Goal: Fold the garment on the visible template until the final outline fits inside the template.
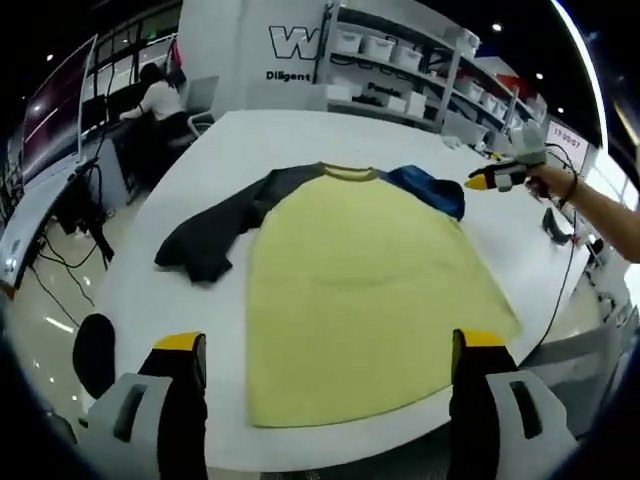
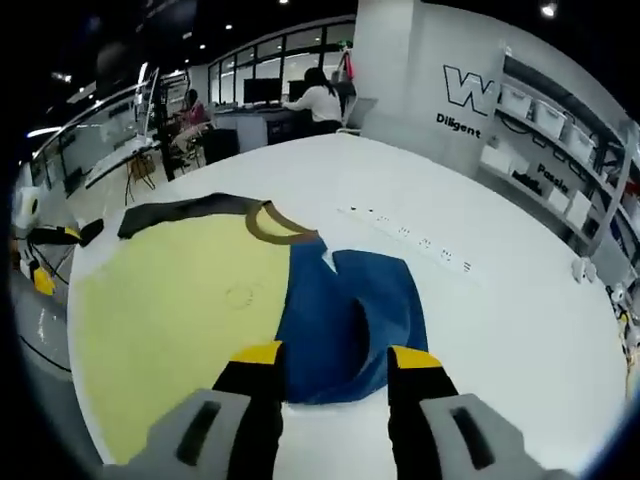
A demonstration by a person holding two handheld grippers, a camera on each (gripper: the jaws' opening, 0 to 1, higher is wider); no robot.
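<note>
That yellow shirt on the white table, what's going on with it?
A person is folding it with a handheld two-jaw gripper in each hand. The yellow shirt lies flat on the white table, its dark sleeve spread out to one side and its blue sleeve on the other. The right gripper hangs open just over the blue sleeve, about to take it. The left gripper is open near the hem, holding nothing. No fold shows yet.

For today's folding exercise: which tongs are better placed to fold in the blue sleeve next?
Probably the right tongs: they hang open directly over the blue sleeve, which lies spread on the white table. The left tongs sit at the yellow shirt hem, far from that sleeve.
</note>
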